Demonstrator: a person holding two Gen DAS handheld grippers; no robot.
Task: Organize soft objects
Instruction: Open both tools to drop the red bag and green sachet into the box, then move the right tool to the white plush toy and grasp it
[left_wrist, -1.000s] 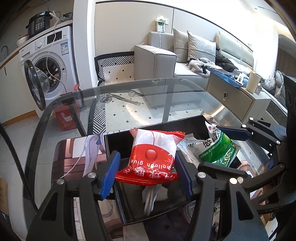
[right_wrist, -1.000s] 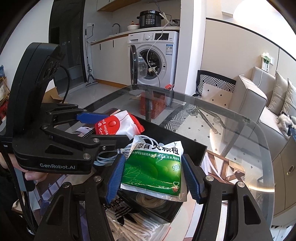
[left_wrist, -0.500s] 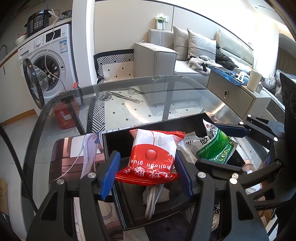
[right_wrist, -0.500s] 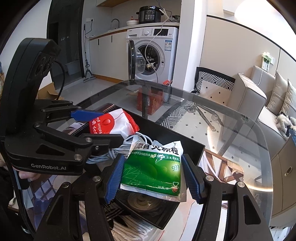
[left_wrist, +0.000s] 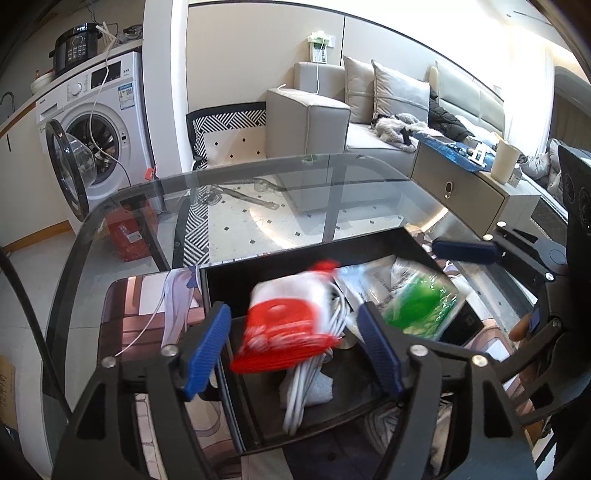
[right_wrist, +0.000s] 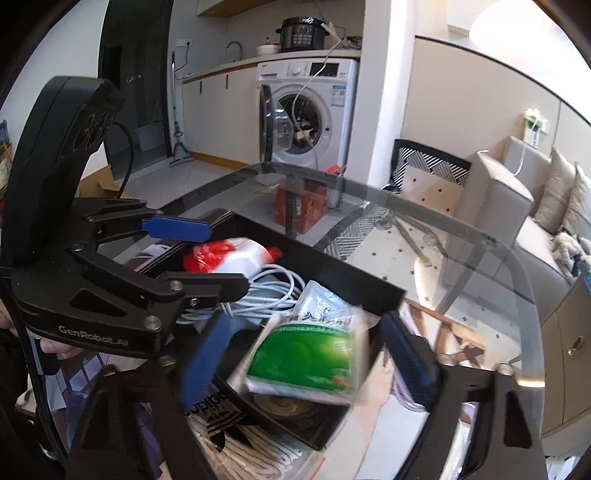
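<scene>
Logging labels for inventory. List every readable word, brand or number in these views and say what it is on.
"GenRobot.AI": side of the left hand-held gripper.
"adidas", upside down, partly hidden: black-and-white item below the black tray.
Red packet, green packet, washing machine stickers: blurred, unreadable.

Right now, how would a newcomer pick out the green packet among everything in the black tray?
Find the glass table and the black tray at its near edge. Inside, toward the tray's right end, the green packet lies between the open right tongs, beside a coil of white cable. It is the only green item; the other packet, by the left tongs, is red and white.
</scene>
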